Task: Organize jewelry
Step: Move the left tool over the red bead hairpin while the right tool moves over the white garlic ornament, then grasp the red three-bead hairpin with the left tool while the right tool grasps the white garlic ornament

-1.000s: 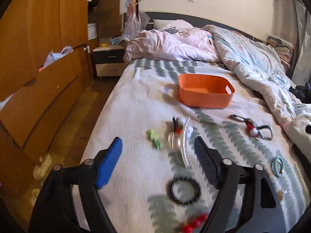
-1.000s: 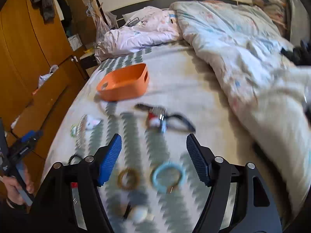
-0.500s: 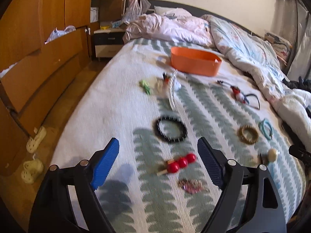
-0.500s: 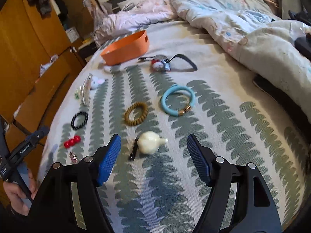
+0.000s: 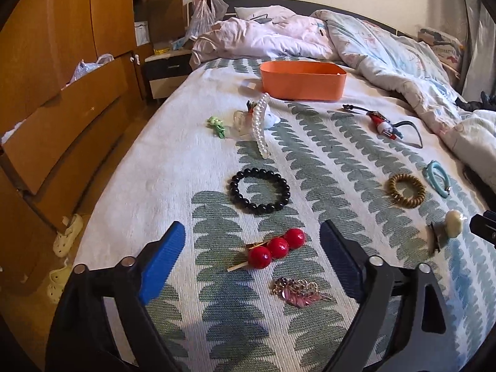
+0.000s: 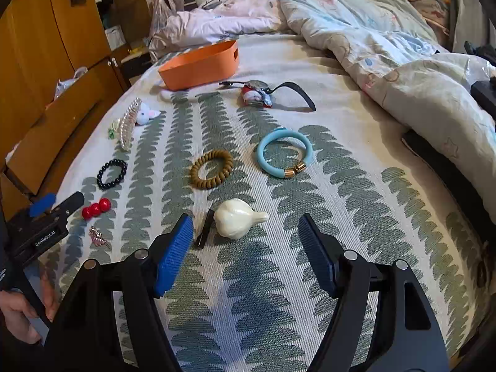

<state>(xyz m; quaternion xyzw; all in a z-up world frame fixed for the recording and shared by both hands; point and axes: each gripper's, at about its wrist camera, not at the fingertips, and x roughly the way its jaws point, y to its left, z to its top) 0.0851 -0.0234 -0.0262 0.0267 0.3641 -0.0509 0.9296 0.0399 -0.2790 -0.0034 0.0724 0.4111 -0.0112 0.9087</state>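
A woven, matt bedspread (image 5: 173, 167) is seen beneath glossy red beads (image 5: 277, 248), a shiny black bead bracelet (image 5: 259, 189) and a smooth matt orange plastic bin (image 5: 302, 85); ribbed blue pads (image 6: 173, 255) are shown on matt black gripper frames

We were in a home bedroom. A wide bed covered by a white woven bedspread with green leaf rows (image 5: 173, 161) filled the view, with a crumpled pale floral duvet (image 6: 356, 28) and a pink-white pillow heap (image 5: 263, 37) near the dark headboard (image 5: 356, 15). Beside it stood tall orange-brown wooden wardrobes (image 5: 62, 46), a small dark-drawered nightstand (image 5: 167, 71), and 2 pale rubber clogs (image 5: 66, 235) on the floor.
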